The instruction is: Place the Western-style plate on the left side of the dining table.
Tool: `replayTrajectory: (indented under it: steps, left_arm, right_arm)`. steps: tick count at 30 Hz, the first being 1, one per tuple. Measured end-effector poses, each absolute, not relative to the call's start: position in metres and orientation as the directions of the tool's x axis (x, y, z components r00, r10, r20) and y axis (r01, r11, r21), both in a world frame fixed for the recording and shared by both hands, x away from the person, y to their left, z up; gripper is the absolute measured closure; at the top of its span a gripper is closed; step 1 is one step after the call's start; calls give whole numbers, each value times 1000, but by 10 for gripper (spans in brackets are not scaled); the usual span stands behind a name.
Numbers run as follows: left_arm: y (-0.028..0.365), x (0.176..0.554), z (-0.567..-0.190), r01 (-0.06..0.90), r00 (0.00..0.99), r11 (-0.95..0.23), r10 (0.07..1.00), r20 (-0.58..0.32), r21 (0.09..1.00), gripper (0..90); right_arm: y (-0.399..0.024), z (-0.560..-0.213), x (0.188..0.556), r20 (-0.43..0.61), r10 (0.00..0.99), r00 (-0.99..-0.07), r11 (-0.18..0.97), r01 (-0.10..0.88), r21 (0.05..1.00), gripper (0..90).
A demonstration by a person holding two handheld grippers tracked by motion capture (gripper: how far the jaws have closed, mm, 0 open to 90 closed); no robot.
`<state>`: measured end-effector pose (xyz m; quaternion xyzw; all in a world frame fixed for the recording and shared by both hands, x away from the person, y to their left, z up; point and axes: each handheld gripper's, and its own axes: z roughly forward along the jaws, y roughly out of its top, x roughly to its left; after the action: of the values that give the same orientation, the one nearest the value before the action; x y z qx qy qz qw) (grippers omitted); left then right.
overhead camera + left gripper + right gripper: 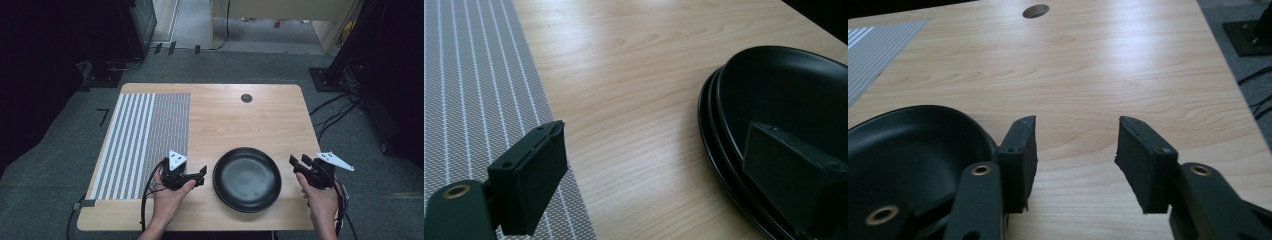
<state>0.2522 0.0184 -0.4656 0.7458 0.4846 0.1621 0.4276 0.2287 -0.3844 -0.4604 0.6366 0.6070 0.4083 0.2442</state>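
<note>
Hiding black plates' (pixel 784 90) near rim

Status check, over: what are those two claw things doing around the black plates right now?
Left gripper open at the stacked black plates, one jaw over their rim. Right gripper open, empty, beside them. Striped placemat left, bare table ahead.

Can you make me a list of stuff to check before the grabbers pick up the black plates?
1. Left gripper open: ok, jaws wide, nothing between them.
2. Right gripper open: ok, gap between jaws, nothing in it.
3. Plates flat on table: ok, stacked near the front edge.
4. How many plates: cannot tell; left gripper view shows at least two rims.
5. Plates empty: ok.
6. Jaws around a rim: not ok, both grippers beside the plates.
</note>
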Motion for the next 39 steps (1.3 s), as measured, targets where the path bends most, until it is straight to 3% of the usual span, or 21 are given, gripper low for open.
replayTrajectory:
  steps: [7,14,33,39]
  left_arm:
    - [11,249,-467,589,519,-168,828,-211,790,134]
    - [1,245,-470,596,538,-197,817,-205,779,155]
    - [-9,241,-484,629,563,-211,787,-252,748,428]
    - [-10,240,-484,626,572,-212,779,-257,750,482]
  right_arm:
    - [-376,-463,228,282,955,-95,-168,610,774,652]
    - [-371,-467,228,297,946,-132,-158,613,774,665]
    - [-360,-481,229,330,933,-143,-154,671,725,729]
    - [-359,-487,227,387,911,-144,-196,675,711,813]
